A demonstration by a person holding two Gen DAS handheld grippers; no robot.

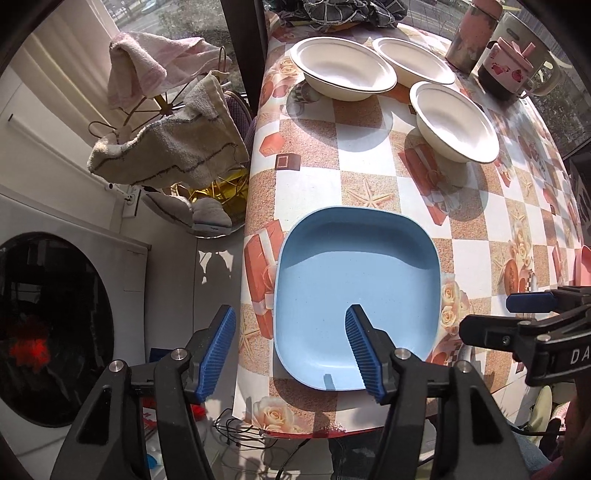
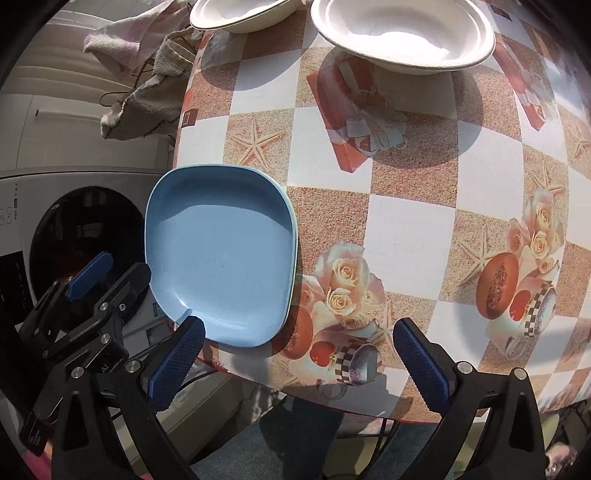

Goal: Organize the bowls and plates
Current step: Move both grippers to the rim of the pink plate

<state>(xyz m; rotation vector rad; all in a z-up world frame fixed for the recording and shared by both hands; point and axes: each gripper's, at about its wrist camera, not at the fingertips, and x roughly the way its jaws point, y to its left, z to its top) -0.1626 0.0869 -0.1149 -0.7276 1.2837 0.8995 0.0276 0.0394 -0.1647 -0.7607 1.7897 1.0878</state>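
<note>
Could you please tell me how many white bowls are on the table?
3: a round white bowl far left, another behind it to the right, a third nearer, right. Others may lie outside view.

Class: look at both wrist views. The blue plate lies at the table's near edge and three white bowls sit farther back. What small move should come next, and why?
Probably send the right gripper forward to the nearest bowl. Both grippers are open and empty, the blue plate lies flat and released under the left gripper, and the three bowls are unstacked.
</note>
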